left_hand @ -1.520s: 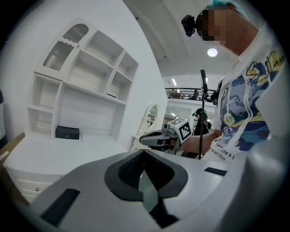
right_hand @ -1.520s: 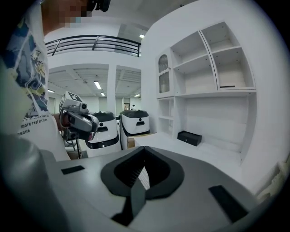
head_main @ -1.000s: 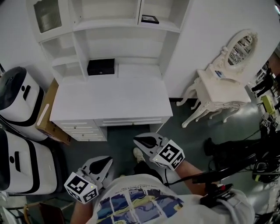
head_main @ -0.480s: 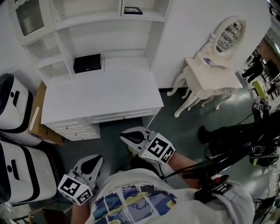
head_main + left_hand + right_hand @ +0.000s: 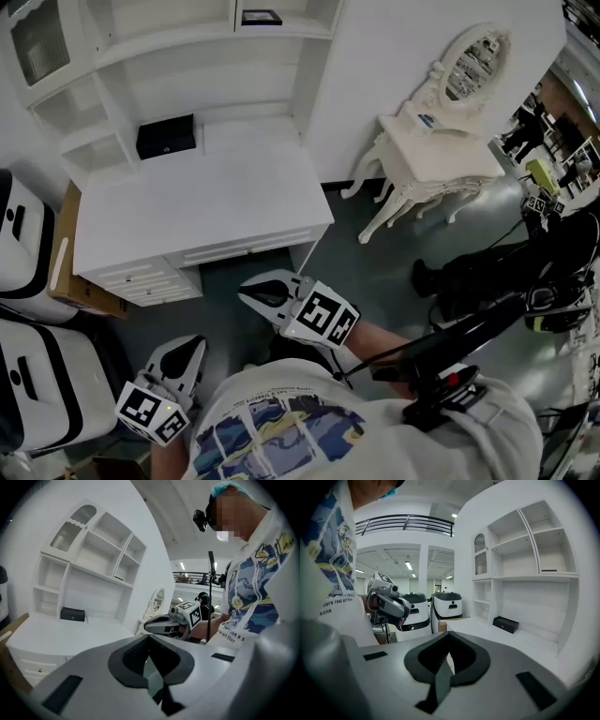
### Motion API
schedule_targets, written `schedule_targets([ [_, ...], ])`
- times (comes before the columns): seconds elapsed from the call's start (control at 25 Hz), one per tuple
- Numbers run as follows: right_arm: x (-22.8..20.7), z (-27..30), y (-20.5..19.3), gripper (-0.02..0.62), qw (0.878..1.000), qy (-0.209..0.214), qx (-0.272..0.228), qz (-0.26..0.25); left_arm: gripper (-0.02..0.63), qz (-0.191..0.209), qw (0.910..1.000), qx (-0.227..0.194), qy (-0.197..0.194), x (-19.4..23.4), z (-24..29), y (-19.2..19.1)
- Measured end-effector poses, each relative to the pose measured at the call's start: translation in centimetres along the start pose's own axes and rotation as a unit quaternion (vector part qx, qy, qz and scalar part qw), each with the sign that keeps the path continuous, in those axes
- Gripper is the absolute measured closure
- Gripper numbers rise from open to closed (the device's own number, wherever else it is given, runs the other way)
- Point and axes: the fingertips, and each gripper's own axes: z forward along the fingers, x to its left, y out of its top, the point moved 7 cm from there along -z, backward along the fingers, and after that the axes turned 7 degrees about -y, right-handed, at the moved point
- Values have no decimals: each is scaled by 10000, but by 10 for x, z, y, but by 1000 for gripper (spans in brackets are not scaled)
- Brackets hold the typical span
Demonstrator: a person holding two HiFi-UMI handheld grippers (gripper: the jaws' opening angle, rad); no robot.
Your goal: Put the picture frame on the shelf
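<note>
The black picture frame [image 5: 261, 17] lies on the upper shelf of the white desk unit [image 5: 202, 202]; it shows as a dark strip in the left gripper view [image 5: 120, 578] and the right gripper view [image 5: 548, 570]. My left gripper [image 5: 190, 343] hangs low beside my body, jaws shut and empty [image 5: 149, 637]. My right gripper [image 5: 247, 293] is in front of the desk's drawers, over the floor, also shut on nothing [image 5: 449, 634]. Both are well short of the shelf.
A black box [image 5: 166, 137] sits at the back of the desk top. Two white machines [image 5: 21, 244] and a cardboard box [image 5: 67, 272] stand left of the desk. A white dressing table with an oval mirror [image 5: 441, 150] stands right; black gear [image 5: 487, 272] lies on the floor.
The desk and shelf have slid up and left in the head view. Both grippers have shifted left and lower in the picture, still shut and empty.
</note>
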Motion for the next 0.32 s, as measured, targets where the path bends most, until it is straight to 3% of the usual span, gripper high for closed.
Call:
schedule_targets([
  [0.32,-9,0,-2,571,10000,74,34,17,594,-17,10000,16,15,0,11,5],
])
